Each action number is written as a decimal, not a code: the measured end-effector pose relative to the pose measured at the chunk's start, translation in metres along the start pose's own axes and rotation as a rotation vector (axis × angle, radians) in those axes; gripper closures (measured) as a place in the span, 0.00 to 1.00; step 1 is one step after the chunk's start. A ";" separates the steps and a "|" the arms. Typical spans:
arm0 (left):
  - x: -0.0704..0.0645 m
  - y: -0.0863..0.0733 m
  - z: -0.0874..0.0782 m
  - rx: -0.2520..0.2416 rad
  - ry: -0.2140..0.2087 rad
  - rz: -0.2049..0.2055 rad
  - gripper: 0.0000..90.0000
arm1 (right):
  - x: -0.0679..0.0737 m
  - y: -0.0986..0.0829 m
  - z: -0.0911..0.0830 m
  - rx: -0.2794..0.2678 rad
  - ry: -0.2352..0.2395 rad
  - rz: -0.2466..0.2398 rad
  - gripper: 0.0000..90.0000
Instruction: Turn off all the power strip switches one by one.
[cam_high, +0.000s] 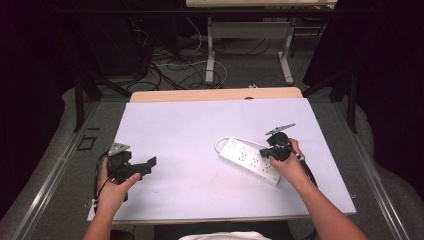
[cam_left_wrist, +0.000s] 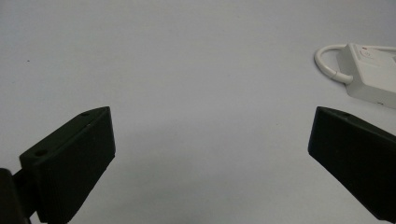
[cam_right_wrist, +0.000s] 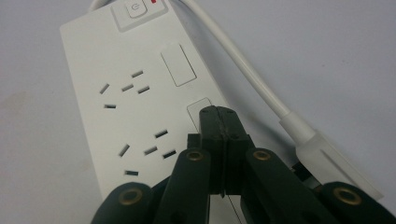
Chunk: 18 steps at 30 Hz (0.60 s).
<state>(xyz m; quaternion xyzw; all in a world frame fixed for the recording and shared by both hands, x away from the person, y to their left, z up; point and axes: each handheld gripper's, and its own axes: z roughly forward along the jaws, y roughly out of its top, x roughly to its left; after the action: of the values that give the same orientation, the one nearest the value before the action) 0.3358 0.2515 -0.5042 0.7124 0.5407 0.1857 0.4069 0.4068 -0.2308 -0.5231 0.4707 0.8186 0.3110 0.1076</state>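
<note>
Overhead, pale table (cam_high: 200, 130) bears white power strip (cam_high: 248, 160); right gripper (cam_high: 272, 151) pressed closed, empty; left gripper (cam_high: 145, 166) gaping, empty; cables (cam_high: 170, 67) behind.

A big white table (cam_high: 200, 125) holds a white power strip (cam_high: 248, 161) that lies flat toward its right side, with the strip's white cord (cam_high: 222, 141) curling beside its far end.

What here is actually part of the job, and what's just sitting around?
In use:
- white plastic power strip with its white cord
- right gripper, jaws closed together over the strip
- left gripper, jaws wide apart, waiting over bare table

Just lying about:
- pale lavender table top
- dark tangled cables on the floor behind
- grey metal desk legs
</note>
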 end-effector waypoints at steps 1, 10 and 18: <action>0.000 0.000 0.000 0.000 0.000 0.000 0.01 | 0.000 0.000 0.000 0.002 0.004 0.001 1.00; 0.000 0.000 0.000 -0.001 0.000 -0.001 0.01 | 0.002 0.000 -0.001 0.001 0.001 -0.001 1.00; 0.001 0.000 0.000 -0.003 -0.001 -0.002 0.01 | 0.005 0.002 -0.008 -0.017 0.007 -0.011 1.00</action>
<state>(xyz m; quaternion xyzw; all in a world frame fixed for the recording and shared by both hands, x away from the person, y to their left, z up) 0.3359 0.2520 -0.5038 0.7114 0.5408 0.1857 0.4085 0.4015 -0.2291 -0.5149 0.4642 0.8189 0.3192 0.1103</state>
